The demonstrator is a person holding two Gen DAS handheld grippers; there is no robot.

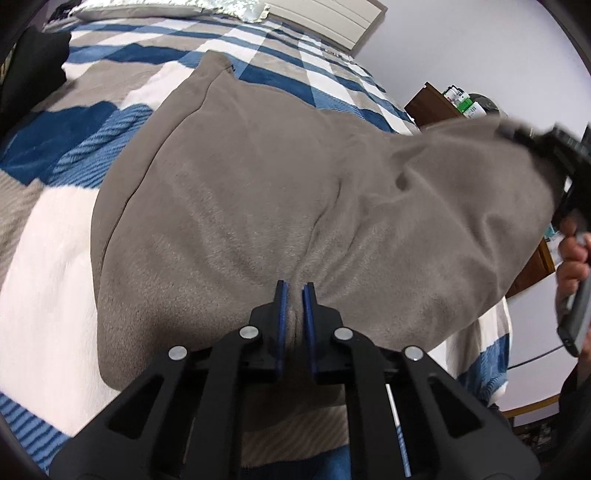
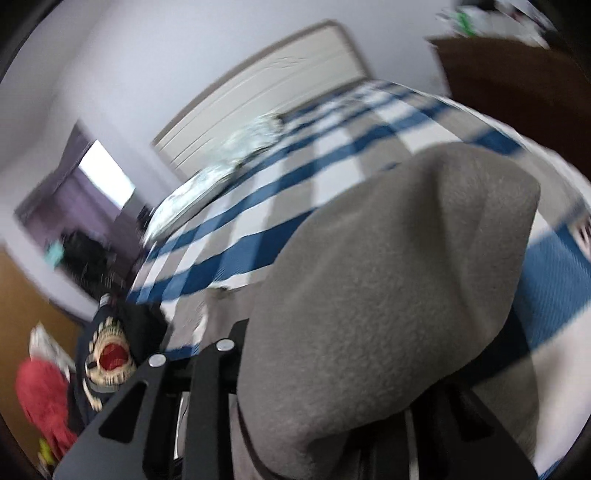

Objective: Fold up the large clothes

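Note:
A large grey fleece garment (image 1: 258,199) lies spread on the blue, white and grey checked bedspread (image 1: 44,266). My left gripper (image 1: 294,295) is shut on a pinch of the grey garment at its near edge; its blue pads (image 1: 281,314) press the cloth between them. My right gripper (image 1: 517,134) shows at the right of the left wrist view, holding the garment's other end lifted off the bed. In the right wrist view the grey garment (image 2: 369,295) drapes over the fingers and hides them.
A pillow (image 1: 166,7) and pale headboard (image 1: 332,14) lie at the bed's far end. A brown bedside cabinet (image 1: 432,103) with bottles stands at the right. Dark and red clothes (image 2: 107,354) are piled at the bed's left side.

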